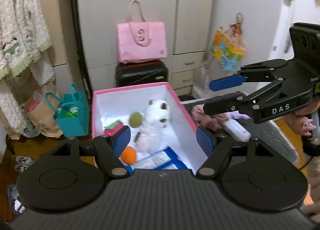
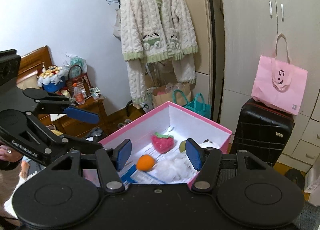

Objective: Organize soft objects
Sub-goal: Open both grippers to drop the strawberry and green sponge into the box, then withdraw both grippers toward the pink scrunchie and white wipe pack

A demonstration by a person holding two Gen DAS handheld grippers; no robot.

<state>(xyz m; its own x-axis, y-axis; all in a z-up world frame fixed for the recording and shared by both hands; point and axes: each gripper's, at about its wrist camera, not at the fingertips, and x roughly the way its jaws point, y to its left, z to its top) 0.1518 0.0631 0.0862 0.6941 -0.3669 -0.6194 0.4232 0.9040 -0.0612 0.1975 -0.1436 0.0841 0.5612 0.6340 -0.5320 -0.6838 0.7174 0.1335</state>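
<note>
Bedroom floor by the wardrobe: pink box [image 1: 181, 98] holding white plush cat [image 1: 155, 124], strawberry [image 2: 162, 143], green ball [image 1: 135, 120] and orange ball [image 2: 145, 162]; your left gripper [image 1: 164, 140] and right gripper [image 2: 158, 154] above it, jaws apart, empty; black suitcase [image 2: 262, 130] behind.

A pink tote bag [image 1: 141, 43] sits on top of a black suitcase [image 1: 141, 74] against the pale wardrobe [image 1: 152, 10] ahead of me. To my left a fluffy cream-and-green robe [image 2: 156, 28] hangs on the wall above a brown paper bag [image 2: 163, 95] and a teal bag [image 1: 72, 115] on the floor. Farther left stands a cluttered wooden nightstand [image 2: 88, 114].
</note>
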